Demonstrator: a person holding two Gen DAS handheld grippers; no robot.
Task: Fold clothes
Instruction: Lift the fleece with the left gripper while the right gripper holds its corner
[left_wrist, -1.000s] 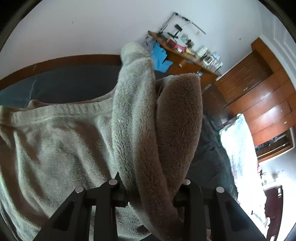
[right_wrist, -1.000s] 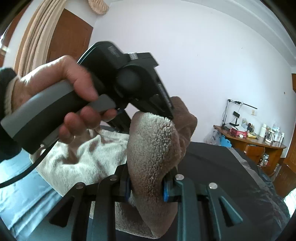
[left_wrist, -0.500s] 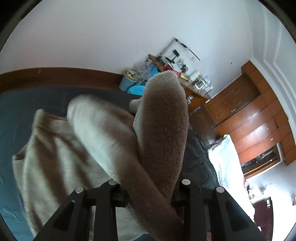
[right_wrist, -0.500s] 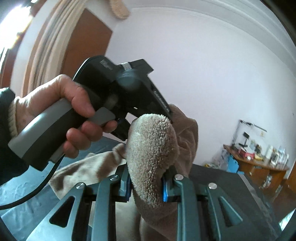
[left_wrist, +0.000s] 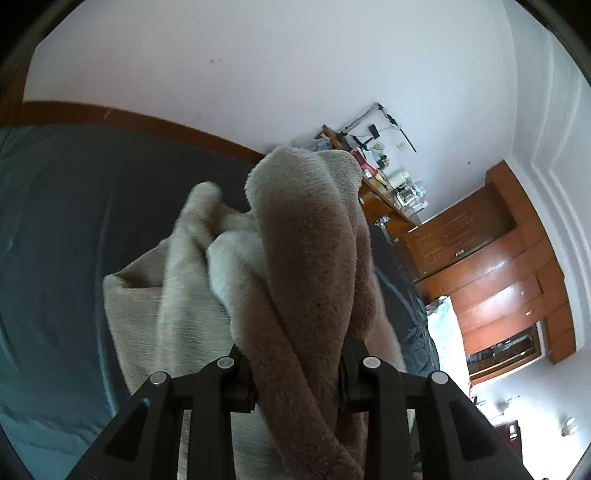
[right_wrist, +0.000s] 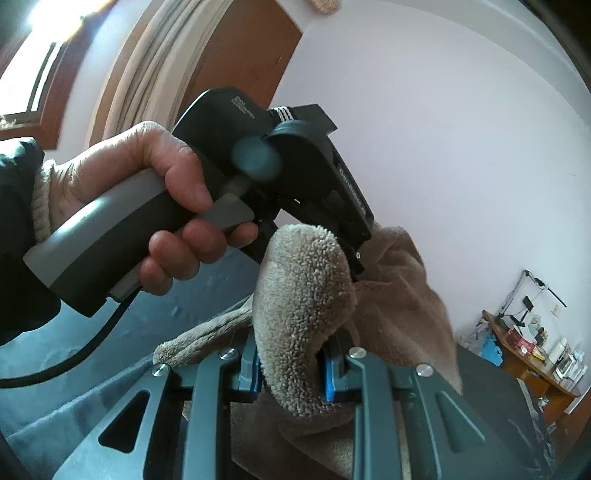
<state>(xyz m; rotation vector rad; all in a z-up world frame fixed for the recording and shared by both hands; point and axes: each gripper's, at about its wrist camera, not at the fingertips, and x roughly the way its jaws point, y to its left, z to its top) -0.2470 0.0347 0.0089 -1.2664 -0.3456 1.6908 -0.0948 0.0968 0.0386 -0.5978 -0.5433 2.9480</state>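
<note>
A thick beige fleece garment (left_wrist: 306, 266) is lifted above a dark bed (left_wrist: 74, 206). My left gripper (left_wrist: 297, 373) is shut on a bunched fold of it, and the rest hangs down to the left over the bed. In the right wrist view my right gripper (right_wrist: 293, 365) is shut on another fold of the fleece garment (right_wrist: 303, 295), held between its blue pads (right_wrist: 328, 373). Just beyond it a hand (right_wrist: 162, 206) holds the left gripper's black body (right_wrist: 280, 177), whose fingers bite the same cloth. Both grippers sit close together.
A dark sheet covers the bed, bounded by a brown wooden rail (left_wrist: 147, 123). A cluttered wooden desk (right_wrist: 532, 354) stands against the white wall. Wooden cabinets (left_wrist: 498, 266) rise at the right. A brown door and curtain (right_wrist: 155, 74) stand behind the hand.
Both grippers have risen together with the garment. It has come off the bed, where it lay spread out, and now hangs bunched beneath them. Both cameras tilt more toward the wall.
</note>
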